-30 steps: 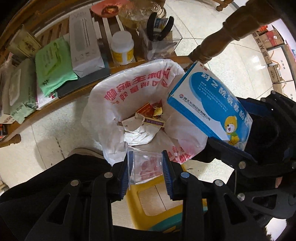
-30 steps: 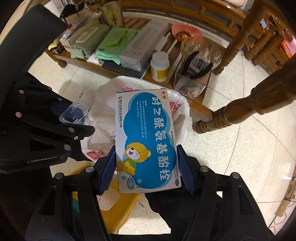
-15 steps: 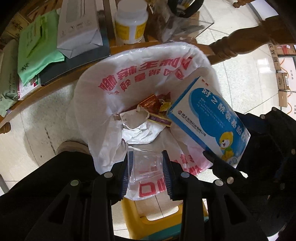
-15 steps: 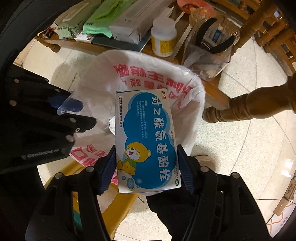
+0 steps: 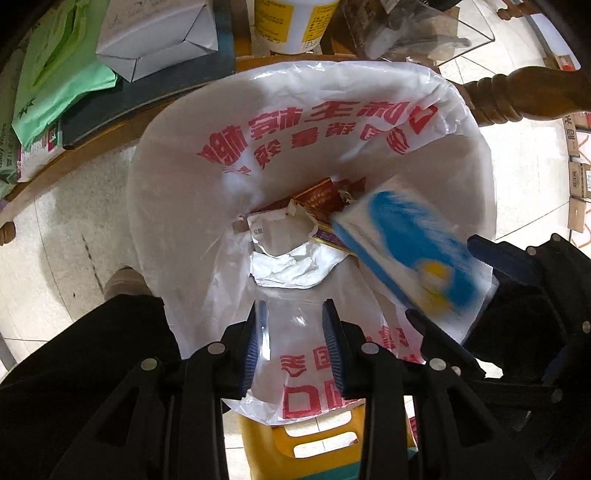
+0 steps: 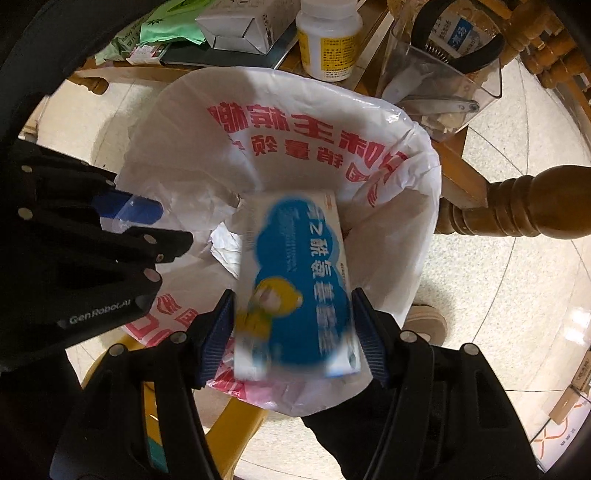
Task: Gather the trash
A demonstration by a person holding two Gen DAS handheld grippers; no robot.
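A white trash bag with red print (image 5: 314,129) stands open below both grippers and also shows in the right wrist view (image 6: 295,122); it holds wrappers and crumpled paper (image 5: 291,236). My left gripper (image 5: 293,332) is shut on a clear plastic tray (image 5: 291,321) over the bag's near rim. My right gripper (image 6: 291,325) has opened; the blue and white medicine box (image 6: 299,288) is blurred and slipping out between the jaws into the bag. The box also shows in the left wrist view (image 5: 410,254).
A low wooden table (image 5: 110,136) behind the bag carries a white bottle (image 6: 328,40), a grey box (image 5: 155,33), green packets (image 5: 55,66) and a clear holder with pliers (image 6: 443,62). A yellow stool (image 5: 303,443) stands under the bag. A turned wooden leg (image 6: 517,206) is at right.
Both grippers moved down closer over the bag. The right jaws have spread and the medicine box has started to drop, tilting and blurring. The left gripper still holds the clear tray.
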